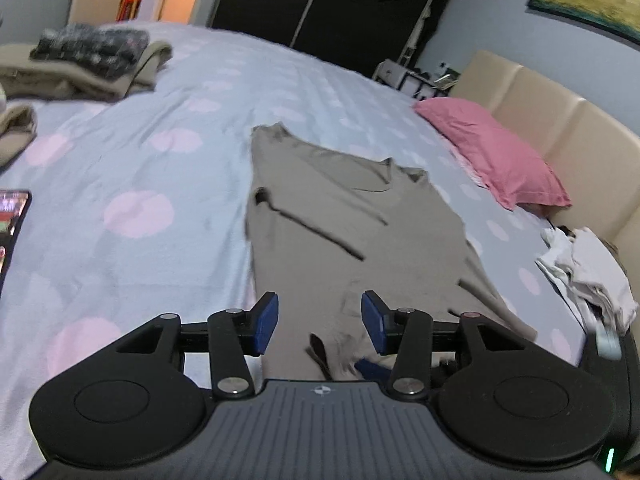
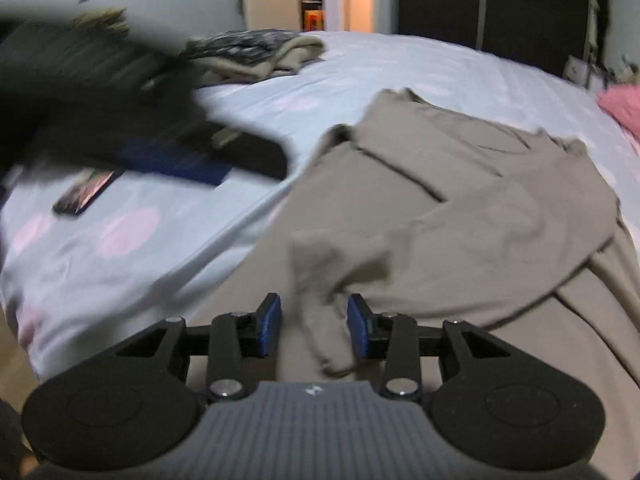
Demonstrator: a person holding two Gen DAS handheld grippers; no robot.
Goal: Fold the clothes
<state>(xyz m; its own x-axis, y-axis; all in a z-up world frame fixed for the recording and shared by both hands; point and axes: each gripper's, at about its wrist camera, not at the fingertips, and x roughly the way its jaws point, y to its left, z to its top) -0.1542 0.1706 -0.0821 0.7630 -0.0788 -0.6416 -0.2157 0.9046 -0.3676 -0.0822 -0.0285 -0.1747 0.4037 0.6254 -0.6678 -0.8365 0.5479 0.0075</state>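
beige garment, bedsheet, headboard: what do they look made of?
Beige garment: looks like a thin, matte knit such as jersey; it lies limp with soft creases and no sheen. Bedsheet: woven cotton-like cloth, matte, printed with pink dots, lightly wrinkled. Headboard: padded panels in cream leather or faux leather, going by the smooth, faintly glossy surface and seams; which of the two is unclear.

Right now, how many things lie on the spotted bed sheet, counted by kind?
Spread taupe long-sleeved shirt: 1
Piles of folded beige and dark clothes: 1
Crumpled white garment: 1
Pink pillow: 1
Black smartphone: 1
Total: 5
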